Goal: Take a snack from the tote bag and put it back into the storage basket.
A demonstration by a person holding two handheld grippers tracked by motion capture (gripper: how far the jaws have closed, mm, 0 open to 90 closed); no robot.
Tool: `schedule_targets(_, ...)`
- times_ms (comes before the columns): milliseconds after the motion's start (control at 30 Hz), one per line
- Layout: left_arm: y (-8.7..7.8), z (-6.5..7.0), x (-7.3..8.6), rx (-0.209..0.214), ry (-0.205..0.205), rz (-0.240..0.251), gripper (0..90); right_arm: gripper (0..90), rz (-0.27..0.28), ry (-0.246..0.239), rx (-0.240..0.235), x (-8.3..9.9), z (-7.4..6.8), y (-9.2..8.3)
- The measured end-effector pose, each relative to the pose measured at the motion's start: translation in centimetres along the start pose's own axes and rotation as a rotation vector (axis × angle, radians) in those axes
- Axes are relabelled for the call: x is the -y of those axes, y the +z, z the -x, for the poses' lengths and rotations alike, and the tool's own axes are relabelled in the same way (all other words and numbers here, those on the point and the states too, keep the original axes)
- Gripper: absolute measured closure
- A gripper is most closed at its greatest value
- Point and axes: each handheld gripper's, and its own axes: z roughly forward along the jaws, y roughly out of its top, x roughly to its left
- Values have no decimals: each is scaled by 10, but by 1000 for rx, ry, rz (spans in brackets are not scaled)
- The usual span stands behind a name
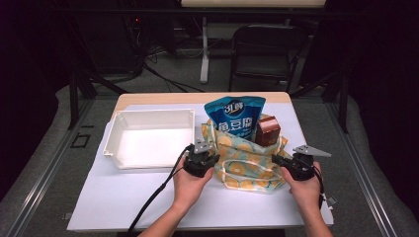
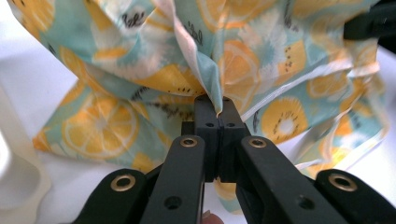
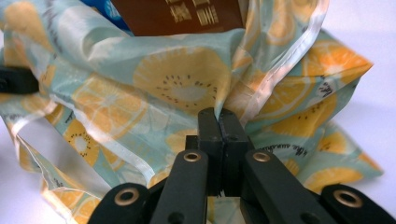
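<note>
A light blue cloth bag (image 1: 247,158) printed with orange slices lies on the white table cover. A blue snack pouch (image 1: 236,118) and a brown box (image 1: 267,132) stick out of its far opening. My left gripper (image 1: 206,159) is at the bag's left side, shut on a fold of the fabric (image 2: 212,88). My right gripper (image 1: 279,161) is at the bag's right side, its jaws also pinching the cloth (image 3: 224,100). In the right gripper view the brown box (image 3: 177,16) rises just behind the pinched fold.
A white plastic bin (image 1: 148,137) stands left of the bag, close to my left gripper. Beyond the table's far edge are a black chair (image 1: 264,49) and a table leg. A black cable (image 1: 158,192) trails from the left gripper toward the near edge.
</note>
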Motion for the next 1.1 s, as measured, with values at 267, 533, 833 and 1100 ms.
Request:
schedule_targets(267, 26, -3, 24, -16, -39, -118, 900, 900, -107, 23, 36, 8, 5, 12)
schedule_targets(533, 19, 0, 29, -24, -57, -54, 785, 900, -202, 8, 69, 20, 9, 26)
schedule_targets(833, -33, 1, -14, -24, -57, 184, 523, 900, -203, -7, 66, 20, 7, 26)
schedule_targets(1100, -4, 11, -26, -83, 23, 97, 469, 900, -196, -13, 60, 21, 6, 26)
